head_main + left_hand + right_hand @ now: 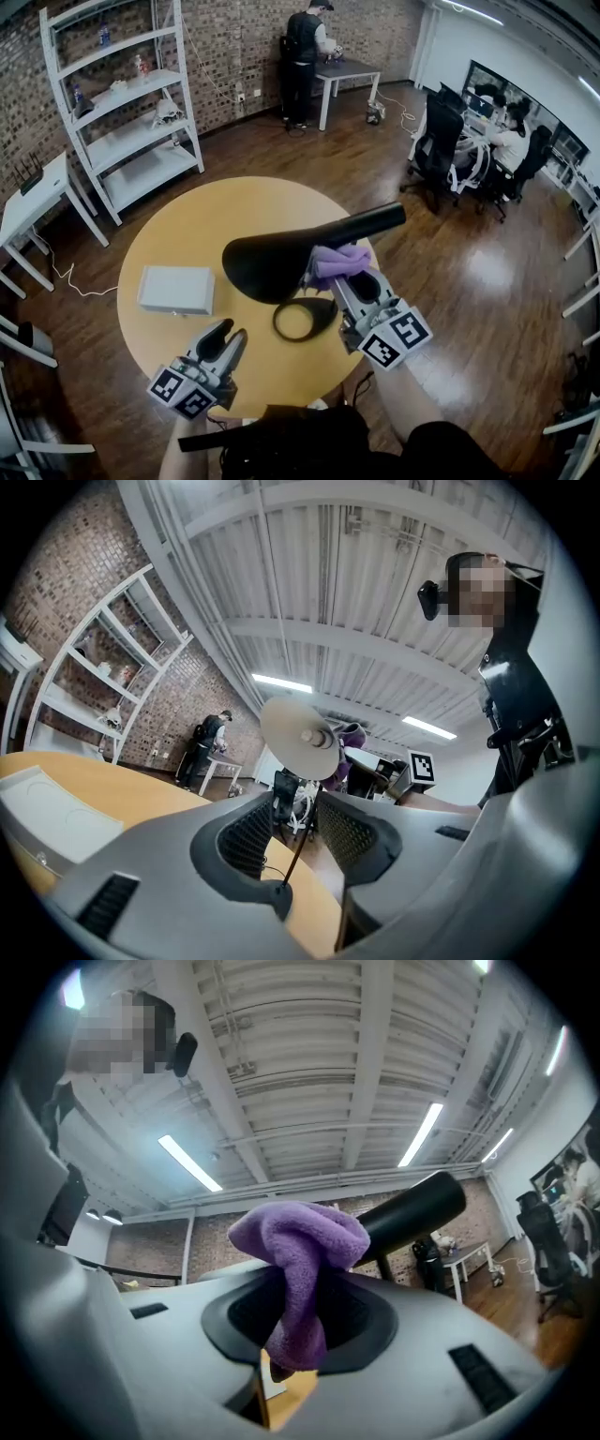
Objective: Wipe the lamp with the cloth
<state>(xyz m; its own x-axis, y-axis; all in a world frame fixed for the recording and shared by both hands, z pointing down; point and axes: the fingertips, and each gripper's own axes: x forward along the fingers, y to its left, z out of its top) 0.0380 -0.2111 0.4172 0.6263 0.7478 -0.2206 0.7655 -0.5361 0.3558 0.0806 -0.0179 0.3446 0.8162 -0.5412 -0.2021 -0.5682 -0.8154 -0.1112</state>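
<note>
Pinching crumpled purple fleece cloth [300,1241] in right gripper [339,278] jaws, cloth apparently touching matte black desk lamp [272,262] head, left gripper [228,337] jaws slightly apart, gripping nothing, over round wooden table [178,234]

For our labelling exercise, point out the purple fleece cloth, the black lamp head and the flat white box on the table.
purple fleece cloth [302,1239], right gripper view, bunched fold at its top.
black lamp head [264,264], head view, middle of its upper surface.
flat white box [176,289], head view, centre of its top.

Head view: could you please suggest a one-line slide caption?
Right tongs hold a purple cloth at the black lamp on a round table; left tongs open alongside.
</note>
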